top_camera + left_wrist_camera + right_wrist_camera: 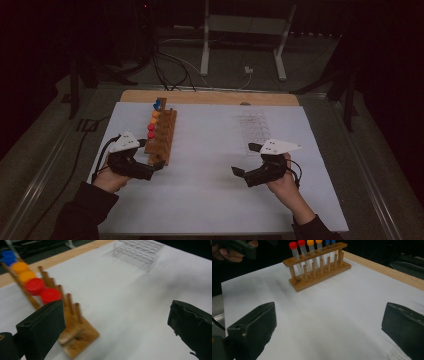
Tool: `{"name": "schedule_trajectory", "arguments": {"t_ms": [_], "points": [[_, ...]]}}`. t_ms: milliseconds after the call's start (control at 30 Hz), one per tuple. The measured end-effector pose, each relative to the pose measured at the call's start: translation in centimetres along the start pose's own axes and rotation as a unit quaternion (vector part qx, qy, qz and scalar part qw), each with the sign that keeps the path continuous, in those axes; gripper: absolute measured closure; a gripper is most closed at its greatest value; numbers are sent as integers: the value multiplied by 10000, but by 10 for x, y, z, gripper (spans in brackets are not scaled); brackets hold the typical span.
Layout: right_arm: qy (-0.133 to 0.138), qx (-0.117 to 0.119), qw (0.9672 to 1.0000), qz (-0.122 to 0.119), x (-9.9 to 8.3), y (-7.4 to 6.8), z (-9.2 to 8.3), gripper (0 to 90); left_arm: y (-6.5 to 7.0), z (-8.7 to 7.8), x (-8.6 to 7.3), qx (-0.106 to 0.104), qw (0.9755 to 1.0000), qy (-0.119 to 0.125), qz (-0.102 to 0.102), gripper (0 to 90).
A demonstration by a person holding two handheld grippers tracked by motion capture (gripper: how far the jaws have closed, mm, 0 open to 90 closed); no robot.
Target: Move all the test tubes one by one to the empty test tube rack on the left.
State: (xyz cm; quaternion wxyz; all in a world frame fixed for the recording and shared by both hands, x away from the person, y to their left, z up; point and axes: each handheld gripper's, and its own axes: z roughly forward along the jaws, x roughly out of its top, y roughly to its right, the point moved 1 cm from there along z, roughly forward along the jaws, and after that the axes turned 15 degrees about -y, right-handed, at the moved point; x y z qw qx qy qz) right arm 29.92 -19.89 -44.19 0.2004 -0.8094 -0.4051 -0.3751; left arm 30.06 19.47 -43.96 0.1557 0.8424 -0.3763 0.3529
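A wooden test-tube rack (165,131) stands at the left of the white sheet (210,200), holding several tubes with red caps (151,131), orange caps and blue caps. My left gripper (158,167) is at the rack's near end, open, with nothing between its jaws. In the left gripper view the rack (75,326) sits just past the left jaw, and the red caps (50,295) rise above it. My right gripper (246,160) rests at the right of the sheet, open and empty. In the right gripper view the rack (319,272) stands far ahead, past the open right gripper (329,325).
A clear plastic rack (255,125) stands at the back right of the sheet, just beyond the right gripper, and it also shows in the left gripper view (140,250). A wooden board edge (210,97) runs along the far side. White stand legs (205,60) and cables lie behind the table.
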Motion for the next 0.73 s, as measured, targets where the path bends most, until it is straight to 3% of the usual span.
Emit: {"name": "schedule_trajectory", "arguments": {"t_ms": [367,467,633,733], "points": [[-37,-13,10000,-42,-3,-4,2,0,23,10,-28,-411,9988,232,109,18],[-28,-17,10000,-33,-3,-3,2,0,27,15,-36,-543,9981,305,39,18],[-44,-16,10000,-44,-4,-2,3,0,32,27,-52,-495,9982,326,34,18],[-51,-18,10000,-46,-4,-2,4,0,33,36,-58,-514,9984,215,52,18]]}}
